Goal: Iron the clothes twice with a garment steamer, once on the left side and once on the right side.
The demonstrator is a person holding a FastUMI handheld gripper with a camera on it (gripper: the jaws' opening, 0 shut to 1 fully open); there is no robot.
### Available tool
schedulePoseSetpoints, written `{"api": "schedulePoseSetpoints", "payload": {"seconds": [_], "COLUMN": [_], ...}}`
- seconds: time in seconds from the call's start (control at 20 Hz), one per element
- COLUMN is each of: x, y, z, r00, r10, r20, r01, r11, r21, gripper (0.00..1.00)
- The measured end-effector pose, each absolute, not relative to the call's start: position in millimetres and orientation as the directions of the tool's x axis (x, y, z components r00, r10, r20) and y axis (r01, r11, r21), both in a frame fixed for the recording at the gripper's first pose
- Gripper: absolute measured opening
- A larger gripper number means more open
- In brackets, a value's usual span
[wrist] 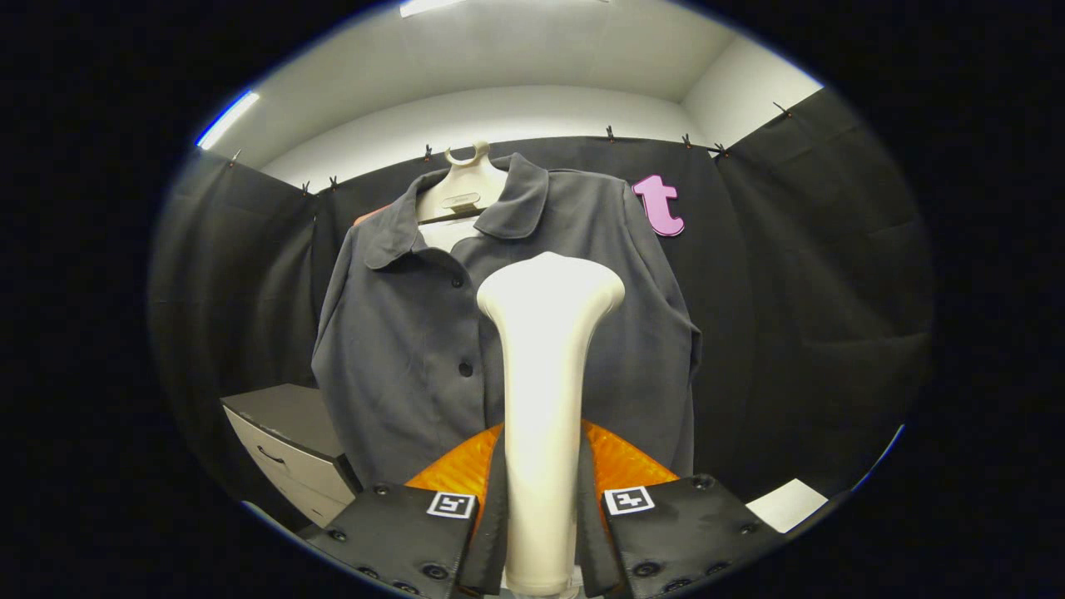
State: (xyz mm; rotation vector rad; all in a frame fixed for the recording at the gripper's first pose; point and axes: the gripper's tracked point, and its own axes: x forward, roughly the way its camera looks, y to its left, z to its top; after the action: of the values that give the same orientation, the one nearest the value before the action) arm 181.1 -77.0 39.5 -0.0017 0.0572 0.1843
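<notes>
Gripper view: the cream plastic garment steamer (542, 399) was clamped upright between the black gripper (541, 516) fingers at frame centre, head raised towards the dark grey buttoned shirt (399, 349) hung on a white hanger (464, 187), seemingly readied for a pass

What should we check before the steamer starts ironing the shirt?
1. Grip: gripper fingers press both sides of the white steamer handle: ok.
2. Aim: steamer head points at the grey shirt, near its button line: ok.
3. Shirt hung: on the hanger, front facing us: ok.
4. Contact: whether the head touches the cloth: cannot tell.
5. Steam coming out: cannot tell.
6. Side chosen: head sits about mid-shirt, not on the left or right half: not ok.
</notes>
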Motion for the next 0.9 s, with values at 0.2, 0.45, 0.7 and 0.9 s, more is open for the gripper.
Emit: {"api": "schedulePoseSetpoints", "payload": {"seconds": [0.2,0.45,0.7,0.9], "x": [195.0,210.9,213.2,213.1], "y": [-80.3,-83.2,-85.2,-85.7], "z": [43.7,34.3,29.4,22.9], "r00": [0.982,0.983,0.983,0.982], "r10": [0.182,0.172,0.169,0.17], "r20": [-0.047,-0.07,-0.073,-0.083], "r01": [-0.182,-0.171,-0.169,-0.17], "r11": [0.983,0.985,0.986,0.985], "r21": [0.019,0.02,0.003,0.0], "gripper": [0.42,0.42,0.42,0.43]}}
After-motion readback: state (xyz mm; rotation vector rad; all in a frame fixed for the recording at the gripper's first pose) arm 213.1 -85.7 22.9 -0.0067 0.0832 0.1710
